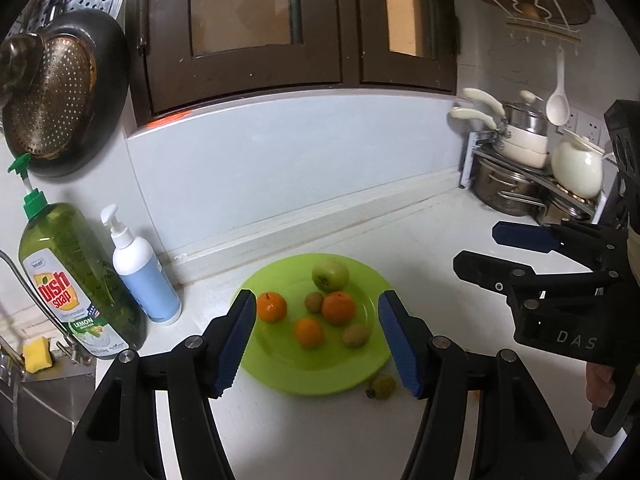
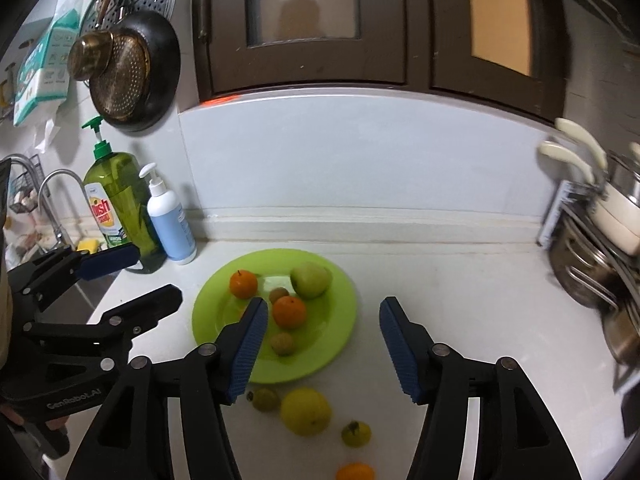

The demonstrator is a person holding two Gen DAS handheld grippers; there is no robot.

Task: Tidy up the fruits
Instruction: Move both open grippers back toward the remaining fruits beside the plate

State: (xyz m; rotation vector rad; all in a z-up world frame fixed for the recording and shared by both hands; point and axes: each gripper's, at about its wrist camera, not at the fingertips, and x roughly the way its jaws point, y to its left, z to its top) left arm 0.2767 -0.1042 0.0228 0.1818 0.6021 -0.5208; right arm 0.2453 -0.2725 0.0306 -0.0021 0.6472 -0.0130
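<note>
Six fruits already lie on the green plate (image 2: 336, 344): an apple (image 2: 311, 279) at the back, three oranges, of which the right view shows two (image 2: 289, 311) (image 2: 243, 284) and the left view a third (image 1: 309, 333), and two small brown fruits (image 2: 283, 343). Four more wait on the white counter (image 2: 460, 300) just in front of the plate: a small greenish fruit (image 2: 264, 399) close to the rim, a yellow lemon (image 2: 305, 411) beside it, another small green fruit (image 2: 356, 434), and an orange (image 2: 355, 472) at the frame's bottom edge.

Judging from this, the gathering is partly done and the next pick is in hand. The right gripper (image 2: 323, 346) hangs above the plate's near edge, jaws spread wide and empty. The left gripper (image 1: 317, 342) is likewise spread and empty, over the plate. The lemon is the nearest loose fruit to the right gripper; taking it calls for drawing back toward the near edge, lowering with the jaws astride it, and closing gently, since a round fruit may roll. Dish soap (image 2: 116, 208) and a pump bottle (image 2: 171, 224) stand well to the left.
</note>
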